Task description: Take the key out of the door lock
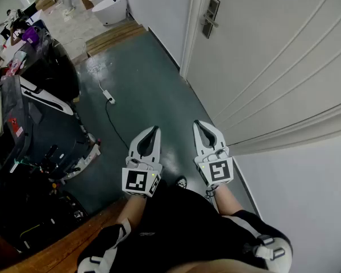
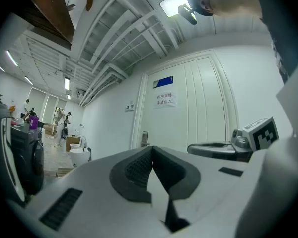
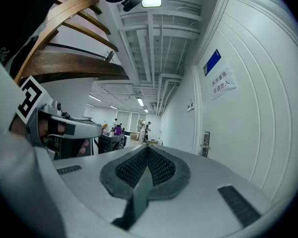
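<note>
The left gripper [image 1: 154, 128] and right gripper [image 1: 198, 123] — fingers pressed together, pinching nothing — hover well short of the door lock [image 1: 209, 17].

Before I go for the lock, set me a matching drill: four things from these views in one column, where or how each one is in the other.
1 door handle
2 power strip
3 toilet
4 right gripper

A jaws together, nothing between them
B lying on the dark floor
C mounted on the white door
D far end, beyond the wooden boards

Pairs: 1-C, 2-B, 3-D, 4-A
</note>
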Tool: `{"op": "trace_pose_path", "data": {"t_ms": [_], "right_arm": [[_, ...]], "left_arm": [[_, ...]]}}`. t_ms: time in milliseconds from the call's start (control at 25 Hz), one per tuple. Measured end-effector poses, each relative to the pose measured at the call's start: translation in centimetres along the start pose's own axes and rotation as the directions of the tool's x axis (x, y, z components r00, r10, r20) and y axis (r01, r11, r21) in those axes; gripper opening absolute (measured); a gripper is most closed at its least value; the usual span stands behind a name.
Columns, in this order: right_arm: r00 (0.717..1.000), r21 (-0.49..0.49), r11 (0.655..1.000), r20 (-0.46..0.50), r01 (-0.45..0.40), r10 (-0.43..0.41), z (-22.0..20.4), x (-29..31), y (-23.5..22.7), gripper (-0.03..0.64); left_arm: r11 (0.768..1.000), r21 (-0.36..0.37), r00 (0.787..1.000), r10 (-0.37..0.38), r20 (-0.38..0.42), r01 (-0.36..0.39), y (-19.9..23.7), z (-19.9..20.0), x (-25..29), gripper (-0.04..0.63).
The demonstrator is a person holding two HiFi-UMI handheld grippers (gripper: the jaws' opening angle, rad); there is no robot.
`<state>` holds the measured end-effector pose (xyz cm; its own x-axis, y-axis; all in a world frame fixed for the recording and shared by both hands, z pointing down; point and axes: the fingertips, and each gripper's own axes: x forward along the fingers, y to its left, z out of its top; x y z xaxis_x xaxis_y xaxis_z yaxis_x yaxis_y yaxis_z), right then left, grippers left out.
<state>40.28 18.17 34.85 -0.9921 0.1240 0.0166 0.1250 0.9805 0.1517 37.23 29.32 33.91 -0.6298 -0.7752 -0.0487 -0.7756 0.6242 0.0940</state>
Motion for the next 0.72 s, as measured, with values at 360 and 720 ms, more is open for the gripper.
{"op": "trace_pose_path", "data": {"t_ms": [360, 720], "right_arm": [[1.0, 0.03, 0.999, 0.017, 0.019, -0.02, -0.2, -0.5, -0.8, 0.008], [1.0, 0.131, 0.991, 0.009, 0.011, -0.012, -1.0, -1.8, -1.4, 0.009]], "left_arm": [[1.0, 0.01, 1.0, 0.009, -0.006, -0.009, -0.2, -0.2, 0.1, 0.023], [1.0, 0.015, 1.0, -0.002, -0.015, 0.002, -1.4, -0.7, 0.6, 0.023]]}}
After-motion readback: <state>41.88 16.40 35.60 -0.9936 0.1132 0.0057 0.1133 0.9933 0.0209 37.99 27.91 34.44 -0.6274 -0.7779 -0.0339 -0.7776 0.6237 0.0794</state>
